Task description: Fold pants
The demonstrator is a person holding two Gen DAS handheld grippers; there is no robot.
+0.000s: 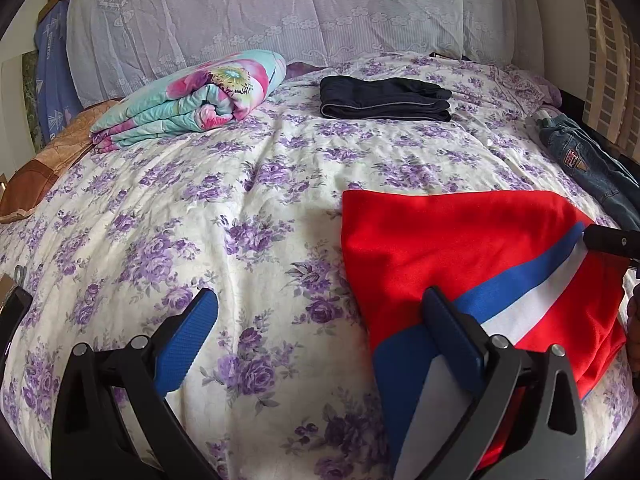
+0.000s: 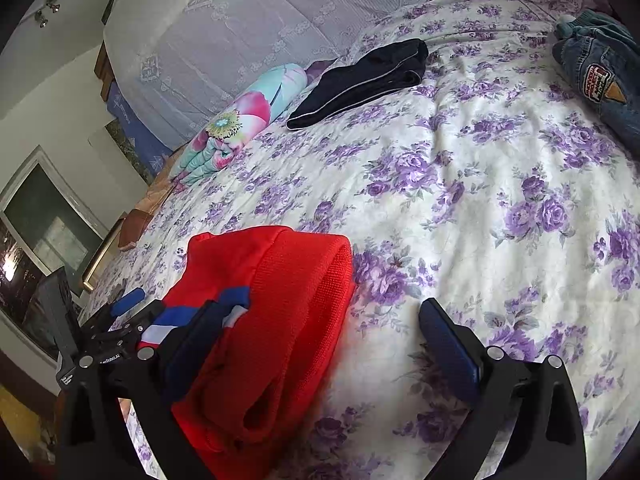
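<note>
The red pants (image 1: 460, 248) with a blue and white side stripe lie folded on the floral bedspread (image 1: 260, 184), at the lower right of the left wrist view. My left gripper (image 1: 320, 320) is open; its right finger (image 1: 452, 332) rests on the stripe, its left finger (image 1: 188, 336) is over bare bedspread. In the right wrist view the folded red pants (image 2: 280, 320) lie at the lower left. My right gripper (image 2: 316, 340) is open, with its left finger (image 2: 192, 352) on the pants and its right finger (image 2: 448, 344) over the bedspread (image 2: 460, 200).
Folded dark pants (image 1: 384, 98) lie near the headboard. A folded floral blanket (image 1: 192, 96) sits at the back left. Blue jeans (image 1: 588, 164) lie at the right edge; they also show in the right wrist view (image 2: 600, 84). A lace-covered headboard (image 1: 280, 4) stands behind.
</note>
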